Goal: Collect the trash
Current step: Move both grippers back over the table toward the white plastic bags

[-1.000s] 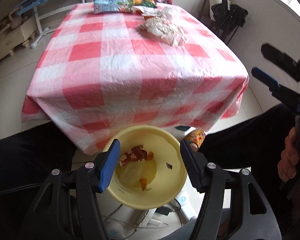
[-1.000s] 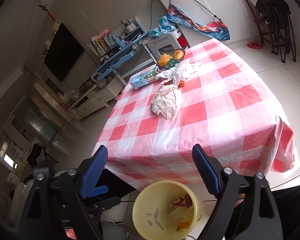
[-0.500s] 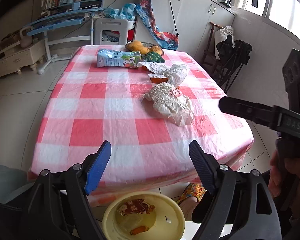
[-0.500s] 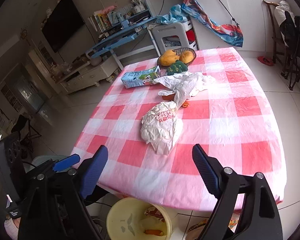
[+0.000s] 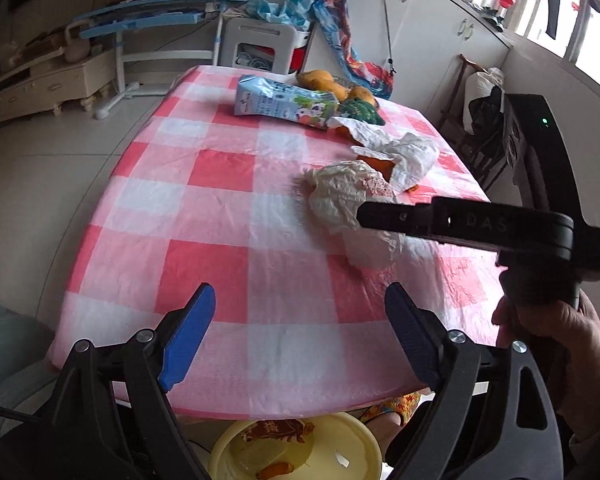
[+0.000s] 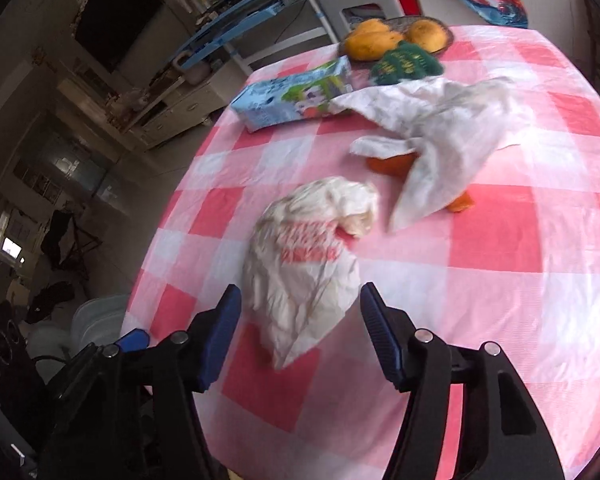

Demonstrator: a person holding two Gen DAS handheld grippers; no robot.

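Note:
A crumpled white food wrapper with red print [image 6: 304, 256] lies on the red-and-white checked tablecloth [image 6: 500, 240]. My right gripper [image 6: 300, 336] is open, its jaws on either side of the wrapper's near end, seemingly just above it. A white napkin [image 6: 436, 128] covers orange peel [image 6: 392, 164] behind it. My left gripper [image 5: 300, 340] is open and empty over the table's near edge. The yellow trash bowl [image 5: 296, 452] sits below the edge with scraps inside. The wrapper [image 5: 340, 196] also shows in the left wrist view, partly hidden by the right gripper's body.
A blue milk carton [image 6: 292, 96] lies on its side at the back, next to a green cloth [image 6: 404, 64] and a basket of mangoes [image 6: 396, 36]. A white stool [image 5: 260, 44] and a blue desk [image 5: 160, 12] stand beyond the table.
Both grippers rose from the yellow bowl below the table edge and moved forward over the table. My right gripper closed in on the white wrapper and now straddles it.

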